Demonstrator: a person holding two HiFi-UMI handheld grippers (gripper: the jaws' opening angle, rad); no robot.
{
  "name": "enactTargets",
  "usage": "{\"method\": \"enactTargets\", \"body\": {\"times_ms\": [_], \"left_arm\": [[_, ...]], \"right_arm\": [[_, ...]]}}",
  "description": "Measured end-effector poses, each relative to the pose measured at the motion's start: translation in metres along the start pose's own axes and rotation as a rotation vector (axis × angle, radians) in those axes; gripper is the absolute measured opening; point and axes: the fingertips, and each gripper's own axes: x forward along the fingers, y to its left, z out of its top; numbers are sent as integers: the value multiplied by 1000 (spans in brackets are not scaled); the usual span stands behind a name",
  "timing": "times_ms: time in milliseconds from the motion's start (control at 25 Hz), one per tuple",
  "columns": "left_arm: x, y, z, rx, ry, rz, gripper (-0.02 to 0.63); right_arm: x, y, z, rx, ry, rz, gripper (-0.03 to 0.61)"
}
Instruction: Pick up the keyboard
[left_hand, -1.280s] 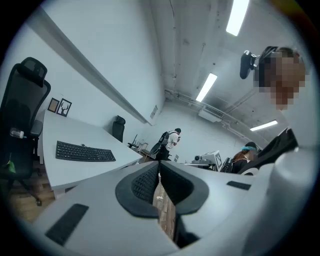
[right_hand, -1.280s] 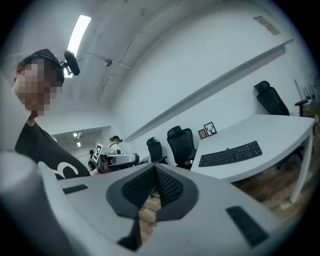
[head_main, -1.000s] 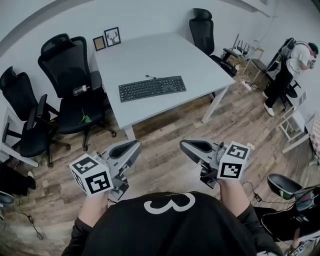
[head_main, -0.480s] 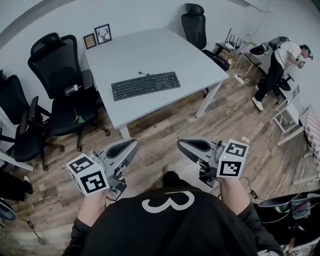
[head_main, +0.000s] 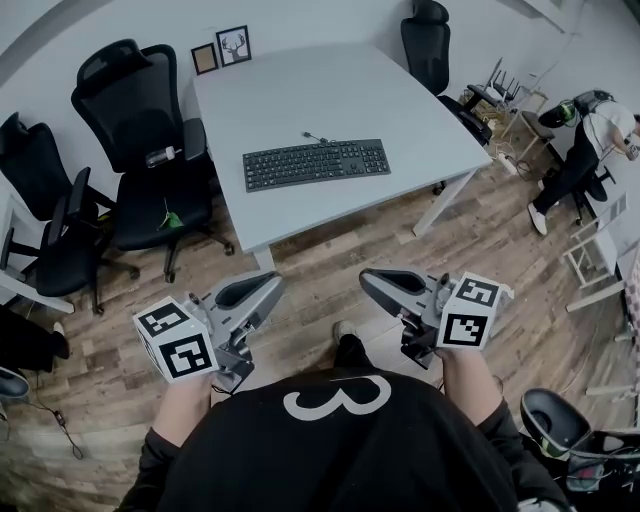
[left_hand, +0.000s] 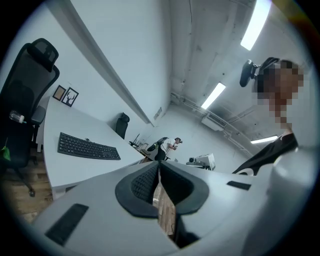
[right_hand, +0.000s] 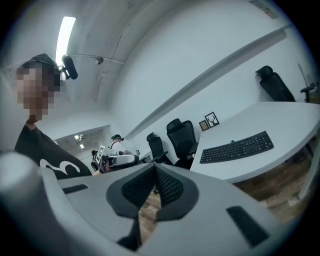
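1. Step in hand: the approach. The keyboard (head_main: 316, 163) lies flat on the desk (head_main: 340, 90), towards its near edge, untouched and well apart from both tools.
2. The left tongs (head_main: 268, 288) and right tongs (head_main: 372, 281) are each pressed together with nothing between them. They are held side by side over the wooden floor (head_main: 330, 255) and point towards the desk.
3. Next move, as judged: close the gap to the desk, spread both tongs, and take the long, thin keyboard at its two short ends.
4. Hard to make out: a thin cable (head_main: 312, 136) leaves the keyboard's far edge, and where it ends cannot be told. The keyboard's underside and any lip for gripping are hidden.
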Motion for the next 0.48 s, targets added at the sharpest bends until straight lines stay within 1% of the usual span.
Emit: {"method": "enactTargets", "body": {"times_ms": [120, 320, 480], "left_arm": [[20, 22, 0, -33, 24, 45, 21], [61, 50, 5, -63, 52, 70, 21], [96, 80, 19, -92, 60, 113, 21]], "right_arm": [[5, -26, 6, 21, 10, 14, 9], [10, -80, 22, 60, 11, 32, 9], [17, -128, 40, 90, 21, 57, 10]]}}
